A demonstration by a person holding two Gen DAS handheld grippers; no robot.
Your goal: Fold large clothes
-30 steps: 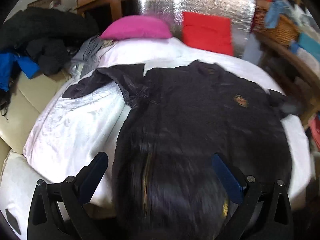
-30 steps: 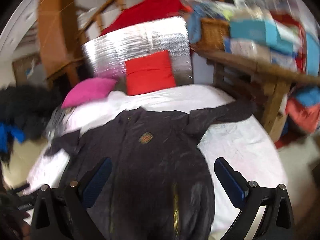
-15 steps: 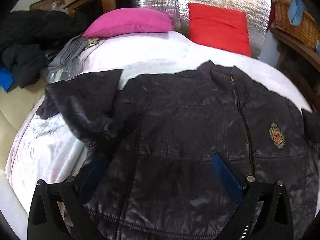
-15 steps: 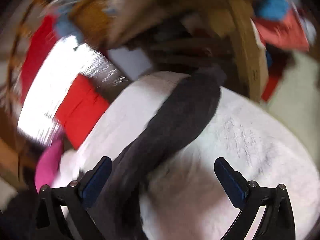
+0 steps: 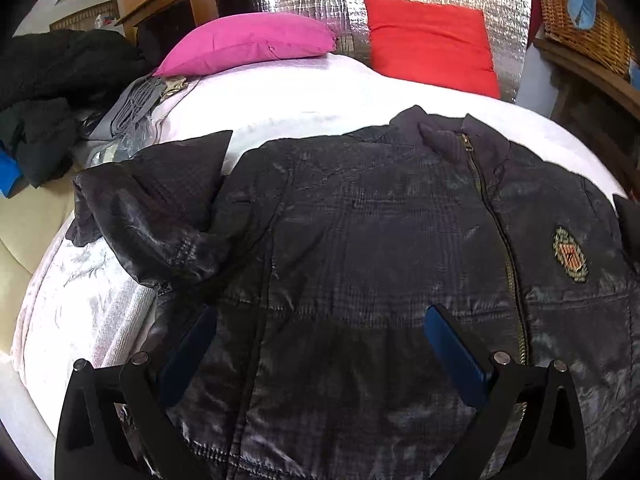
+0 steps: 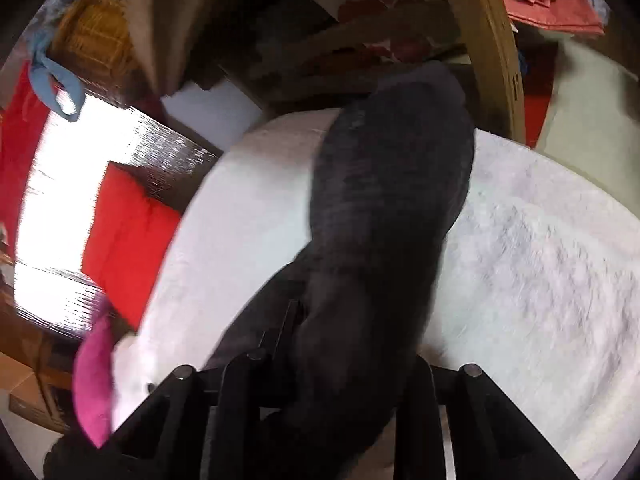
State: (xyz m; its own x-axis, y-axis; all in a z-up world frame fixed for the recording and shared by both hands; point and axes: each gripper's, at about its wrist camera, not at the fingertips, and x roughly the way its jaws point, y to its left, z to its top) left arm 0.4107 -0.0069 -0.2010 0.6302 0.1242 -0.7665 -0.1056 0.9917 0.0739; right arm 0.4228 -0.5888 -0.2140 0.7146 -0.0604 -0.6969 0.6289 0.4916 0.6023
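White-covered bed (image 5: 304,92) carries a dark quilted jacket (image 5: 360,240) spread zip-up. Left gripper (image 5: 320,344) hovers over its lower front, jaws wide apart. Right gripper (image 6: 344,364): jaws closing on the jacket sleeve (image 6: 392,184) running between and beyond them.

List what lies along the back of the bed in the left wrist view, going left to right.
Heap of black clothes → flat pink cushion → upright red square cushion → woven wicker basket.
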